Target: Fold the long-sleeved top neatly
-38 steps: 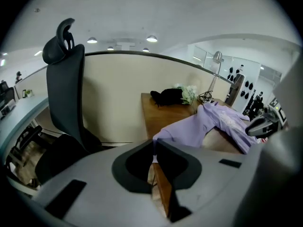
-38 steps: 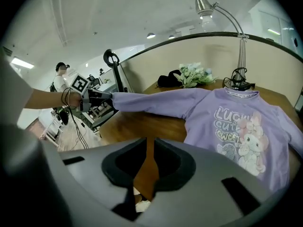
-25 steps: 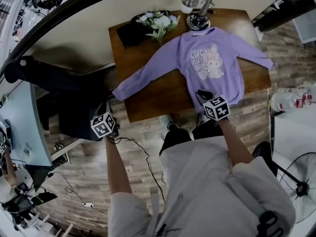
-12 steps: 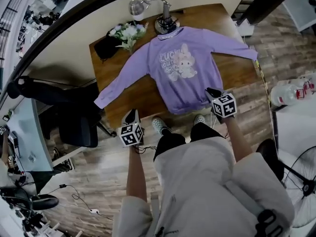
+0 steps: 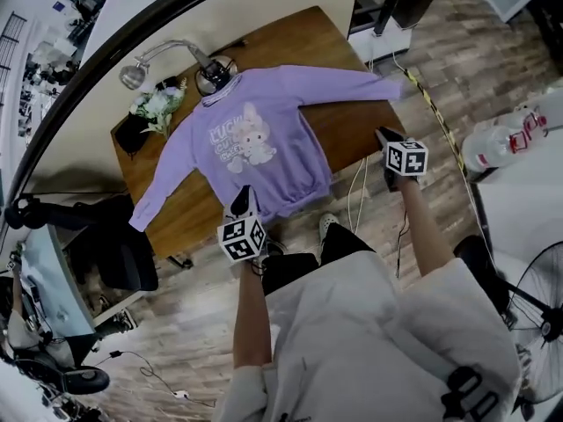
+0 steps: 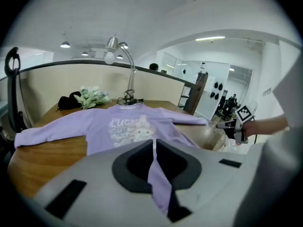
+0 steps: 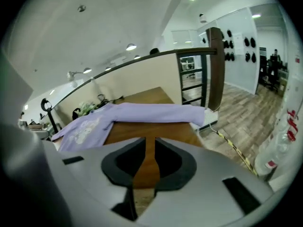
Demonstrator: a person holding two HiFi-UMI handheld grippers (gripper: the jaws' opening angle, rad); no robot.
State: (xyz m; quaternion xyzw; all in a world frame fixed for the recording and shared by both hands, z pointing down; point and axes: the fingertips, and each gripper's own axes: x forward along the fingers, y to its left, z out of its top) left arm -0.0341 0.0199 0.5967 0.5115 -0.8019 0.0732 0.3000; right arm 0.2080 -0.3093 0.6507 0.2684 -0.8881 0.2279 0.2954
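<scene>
On the brown wooden table [image 5: 347, 134] the lilac rabbit-print long-sleeved top [image 5: 264, 170] lies spread flat, with the left gripper [image 5: 244, 199] near-closed at its hem and the right gripper [image 5: 384, 135] barely parted off the edge, both empty, so a shallow pinch risks dragging it askew.

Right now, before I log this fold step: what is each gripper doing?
Left gripper: jaws shut, holding nothing, at the hem of the purple top.
Right gripper: jaws slightly open, empty.
</scene>
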